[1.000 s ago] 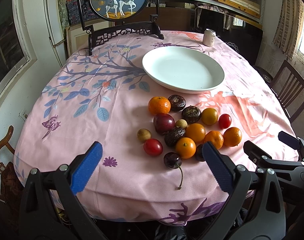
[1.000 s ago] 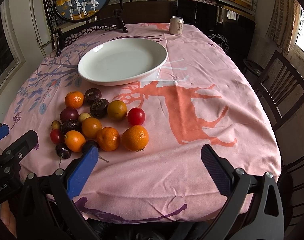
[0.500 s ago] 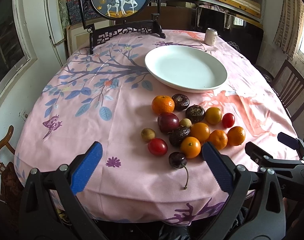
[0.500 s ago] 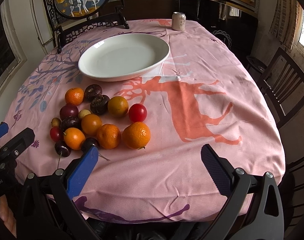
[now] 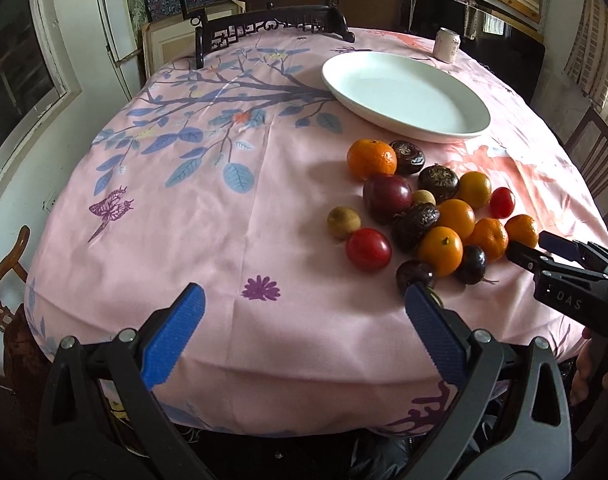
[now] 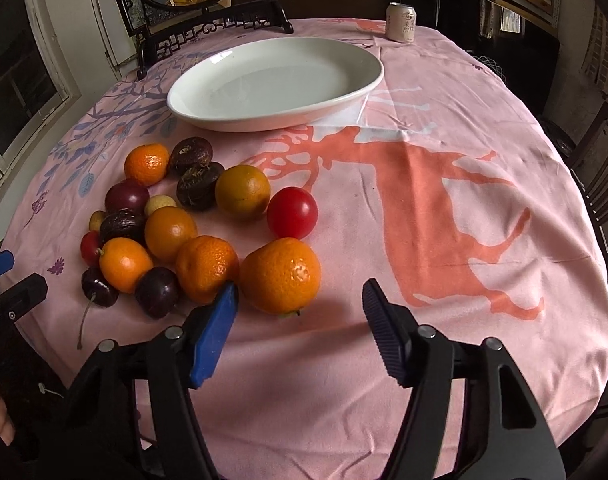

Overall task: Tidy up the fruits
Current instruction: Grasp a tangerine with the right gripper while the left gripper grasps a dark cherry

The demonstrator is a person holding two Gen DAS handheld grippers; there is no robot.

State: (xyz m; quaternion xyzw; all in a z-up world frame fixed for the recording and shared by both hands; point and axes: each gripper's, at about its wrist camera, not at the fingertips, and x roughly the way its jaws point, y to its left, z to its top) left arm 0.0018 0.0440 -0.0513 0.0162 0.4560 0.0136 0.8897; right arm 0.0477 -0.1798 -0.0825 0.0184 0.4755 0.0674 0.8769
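My right gripper (image 6: 300,310) had its fingers spread wide, holding nothing, just short of the nearest orange (image 6: 280,275). Left gripper (image 5: 304,320) was wide open too, empty. One plate (image 6: 368,80), one can (image 6: 401,22) on the bench.

Fruit heaped on a round table (image 6: 444,340) draped in pink cloth (image 5: 224,240).
A cluster of oranges, tomatoes, cherries and dark fruits (image 6: 176,220) lies on the printed cloth just in front of a white oval plate (image 6: 356,92); a drinks can (image 6: 401,22) stands upright near the far edge, beside a framed ornamental screen (image 6: 208,12).
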